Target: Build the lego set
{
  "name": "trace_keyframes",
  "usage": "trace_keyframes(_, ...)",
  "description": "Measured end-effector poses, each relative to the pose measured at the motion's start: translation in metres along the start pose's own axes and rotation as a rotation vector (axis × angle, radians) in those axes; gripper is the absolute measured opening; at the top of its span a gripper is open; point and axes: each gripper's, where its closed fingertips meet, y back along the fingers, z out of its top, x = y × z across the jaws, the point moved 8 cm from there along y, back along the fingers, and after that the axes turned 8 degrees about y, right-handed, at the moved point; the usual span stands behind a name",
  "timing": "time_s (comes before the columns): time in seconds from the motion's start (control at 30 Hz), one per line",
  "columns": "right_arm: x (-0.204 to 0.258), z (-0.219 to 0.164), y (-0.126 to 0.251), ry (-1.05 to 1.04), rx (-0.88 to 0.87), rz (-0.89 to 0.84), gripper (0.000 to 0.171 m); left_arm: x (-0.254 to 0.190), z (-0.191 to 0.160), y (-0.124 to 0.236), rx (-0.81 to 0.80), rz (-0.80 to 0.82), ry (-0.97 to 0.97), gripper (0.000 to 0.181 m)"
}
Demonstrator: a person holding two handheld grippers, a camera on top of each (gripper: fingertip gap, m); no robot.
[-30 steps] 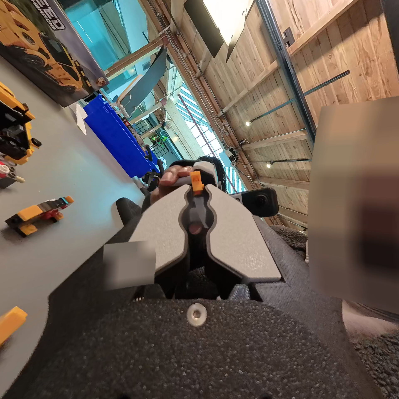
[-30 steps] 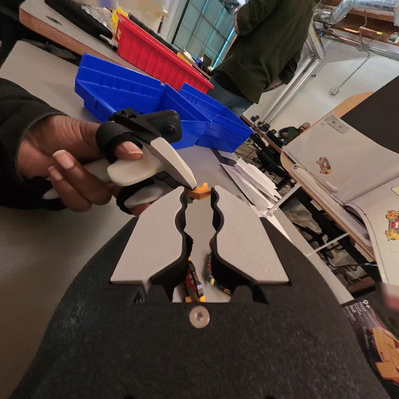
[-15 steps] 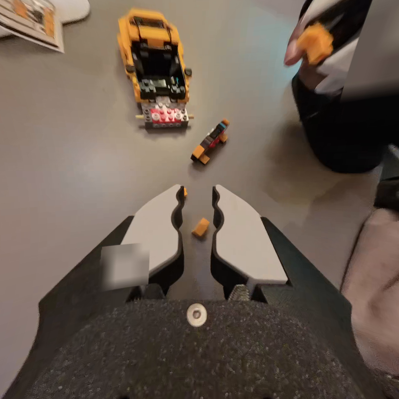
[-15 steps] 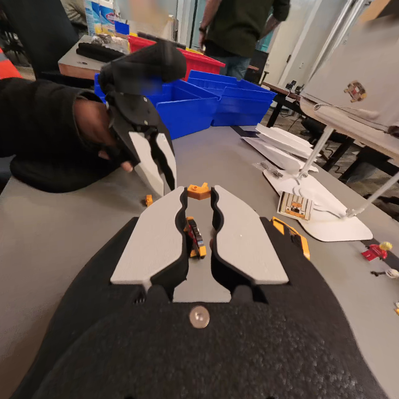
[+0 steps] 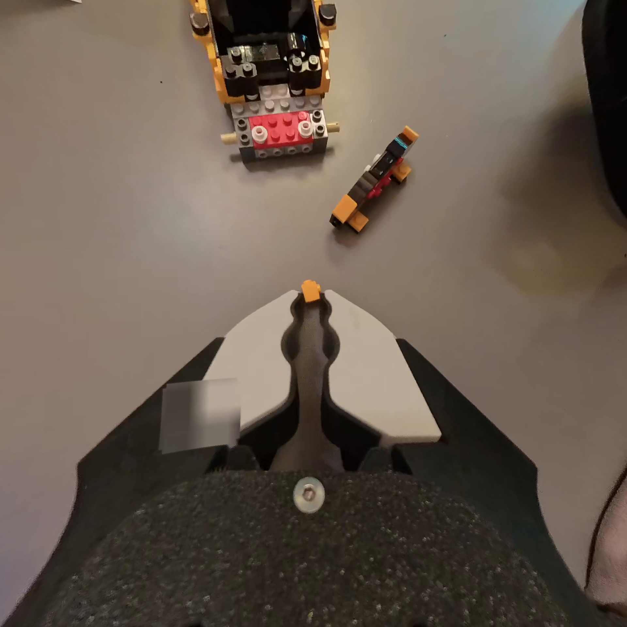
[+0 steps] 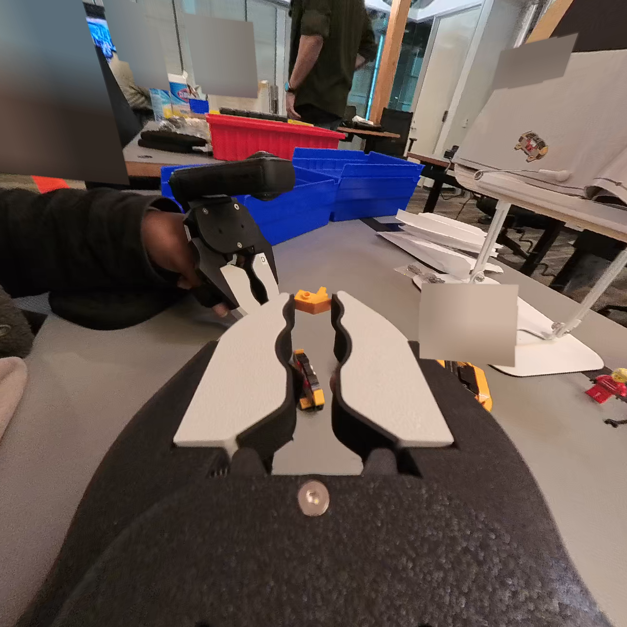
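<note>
My left gripper (image 5: 310, 295) points down at the grey table and is shut on a small orange brick (image 5: 310, 291) at its tips. Ahead of it stand the partly built yellow and black car (image 5: 271, 68) with its red and grey rear end (image 5: 281, 132), and a small black, red and orange sub-assembly (image 5: 373, 179). My right gripper (image 6: 312, 302) is shut on an angled orange piece (image 6: 312, 300) held above the table. Below it lies the sub-assembly (image 6: 308, 380). The left gripper's fingers (image 6: 234, 281) show to its left.
Blue bins (image 6: 322, 193) and a red bin (image 6: 268, 139) stand behind. A white stand with the instruction booklet (image 6: 543, 349) is at the right, with the car (image 6: 475, 380) and a red minifigure (image 6: 607, 390) near it. A dark sleeve (image 5: 607, 101) lies at the right edge. About 15 centimetres separates my left fingertips from my right. The car (image 6: 475, 380) sits 15 centimetres or so from the ends of my right fingers.
My left gripper swung down from beside the right gripper to the table, hung open over the small orange brick, and has now shut on it. The right gripper keeps its orange piece.
</note>
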Motion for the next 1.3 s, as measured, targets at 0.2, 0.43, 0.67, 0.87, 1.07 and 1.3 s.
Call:
trace_keyframes(0.2,0.006,0.009,0.004,0.027,-0.119,0.041,0.020,-0.026,0.023,0.032,-0.290,-0.608,0.223,0.009)
trace_keyframes(0.43,0.033,0.018,-0.002,0.250,-0.126,0.075,0.020,-0.062,0.040,0.049,-0.388,-1.135,0.406,0.009)
trace_keyframes(0.67,0.041,0.022,-0.001,0.288,-0.140,0.099,0.020,-0.063,0.040,0.045,-0.393,-1.170,0.440,0.009)
trace_keyframes(0.87,0.041,0.022,-0.002,0.296,-0.114,0.102,0.020,-0.061,0.040,0.043,-0.394,-1.147,0.443,0.009)
trace_keyframes(1.07,0.042,0.022,-0.002,0.305,-0.102,0.100,0.020,-0.062,0.038,0.042,-0.403,-1.117,0.446,0.008)
trace_keyframes(1.3,0.045,0.022,-0.002,0.316,-0.103,0.114,0.020,-0.063,0.034,0.040,-0.420,-1.150,0.487,0.008)
